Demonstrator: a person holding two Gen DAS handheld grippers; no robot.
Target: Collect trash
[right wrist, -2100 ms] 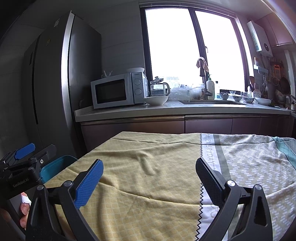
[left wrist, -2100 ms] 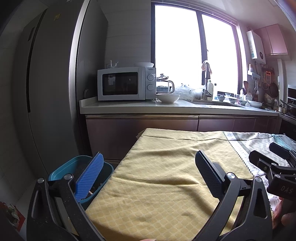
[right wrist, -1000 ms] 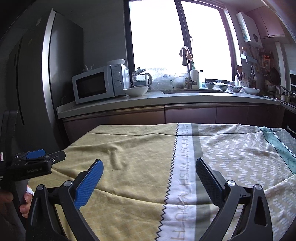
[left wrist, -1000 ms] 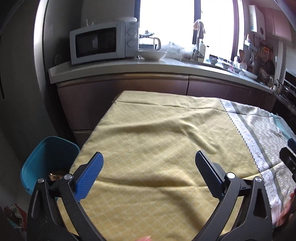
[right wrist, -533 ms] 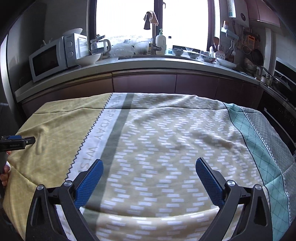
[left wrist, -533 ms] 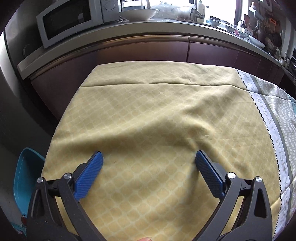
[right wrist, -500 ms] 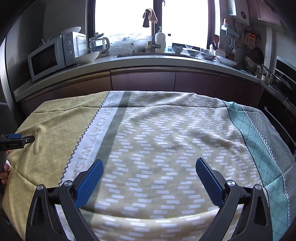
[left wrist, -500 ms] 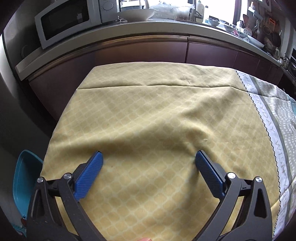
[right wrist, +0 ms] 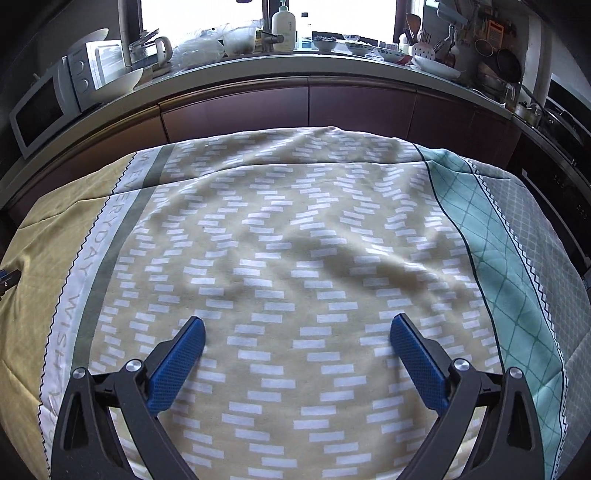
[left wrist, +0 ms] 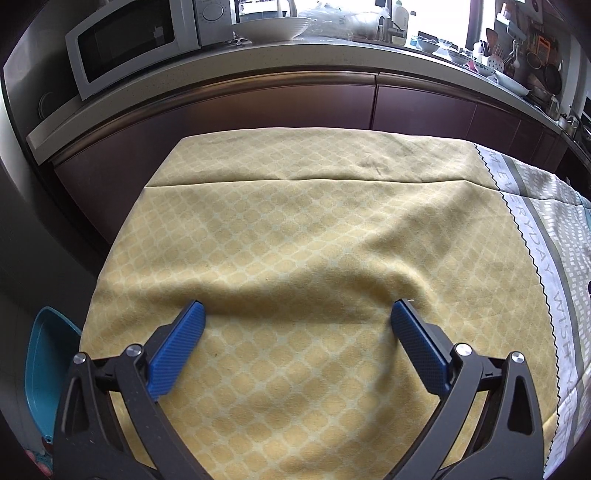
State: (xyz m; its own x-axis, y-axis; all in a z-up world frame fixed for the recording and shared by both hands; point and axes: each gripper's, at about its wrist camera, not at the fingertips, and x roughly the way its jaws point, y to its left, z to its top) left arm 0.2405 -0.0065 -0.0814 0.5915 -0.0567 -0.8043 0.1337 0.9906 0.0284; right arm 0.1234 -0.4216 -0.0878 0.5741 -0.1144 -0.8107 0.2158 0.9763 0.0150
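Note:
My left gripper (left wrist: 297,317) is open and empty above the yellow part of the cloth-covered table (left wrist: 295,229). A teal trash bin (left wrist: 40,365) stands on the floor off the table's left edge, mostly cut off by the frame. My right gripper (right wrist: 297,334) is open and empty above the middle of the same cloth (right wrist: 295,236), over its white-dash pattern. No trash shows on the cloth in either view. A small part of the left gripper (right wrist: 7,278) shows at the far left of the right wrist view.
A kitchen counter (left wrist: 295,55) with dark cabinets runs behind the table. On it stand a microwave (left wrist: 129,40), a white bowl (left wrist: 271,27), a kettle (right wrist: 151,50), a sink tap, bottles and dishes (right wrist: 436,66). An oven front (right wrist: 561,173) stands at the right.
Both grippers have tilted down and moved over the table, so the views now look down at the cloth. The bin has slid to the left edge of the left view. Both stay open.

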